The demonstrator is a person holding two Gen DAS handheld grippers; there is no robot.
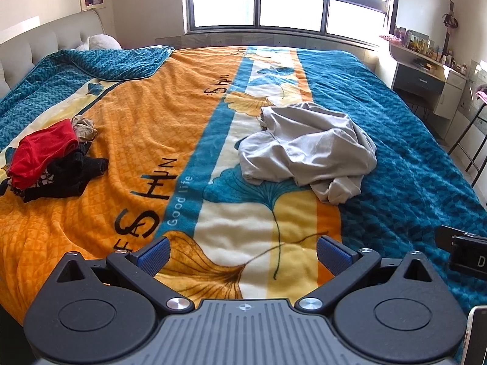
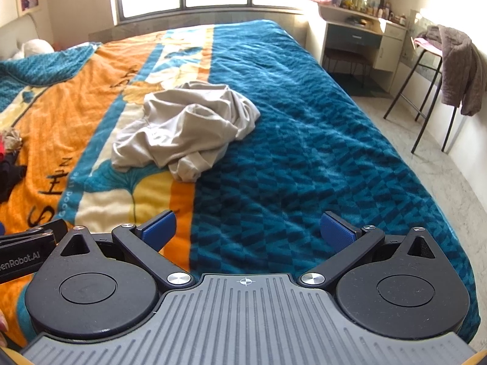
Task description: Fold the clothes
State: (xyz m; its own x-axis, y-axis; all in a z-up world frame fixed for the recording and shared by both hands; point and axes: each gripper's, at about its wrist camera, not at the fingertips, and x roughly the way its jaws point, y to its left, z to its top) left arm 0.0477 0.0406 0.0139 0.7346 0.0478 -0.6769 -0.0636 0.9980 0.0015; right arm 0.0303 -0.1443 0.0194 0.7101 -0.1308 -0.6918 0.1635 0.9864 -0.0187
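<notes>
Two grippers hang over the near edge of one bed (image 1: 411,152), both with jaws spread wide and nothing between the blue pads. The left gripper (image 1: 243,254) sits above the cream and yellow leaf stripe of the blanket (image 1: 137,121); the right gripper (image 2: 248,231) sits above the teal part, and each one's black body edges into the other's view.

One crumpled grey garment (image 1: 307,152) lies unfolded near the middle of the bed, straddling the leaf stripe and the teal, well apart from both grippers. One pile of clothes (image 1: 51,161) lies at the left on the orange: a red piece on top, black pieces under it, and one small beige bundle (image 1: 83,126) just behind.

Only the left view shows that pile whole; the right view catches just its edge, a bit of beige and black at the left border. Only the right view shows one black-legged stool (image 2: 426,91) with a brown garment (image 2: 459,70) draped over it, standing on the pale floor beside the bed. Both views show one desk (image 2: 356,39) with small bottles by the window (image 1: 289,3), one padded headboard (image 1: 45,45) and one white pillow (image 1: 102,42).
</notes>
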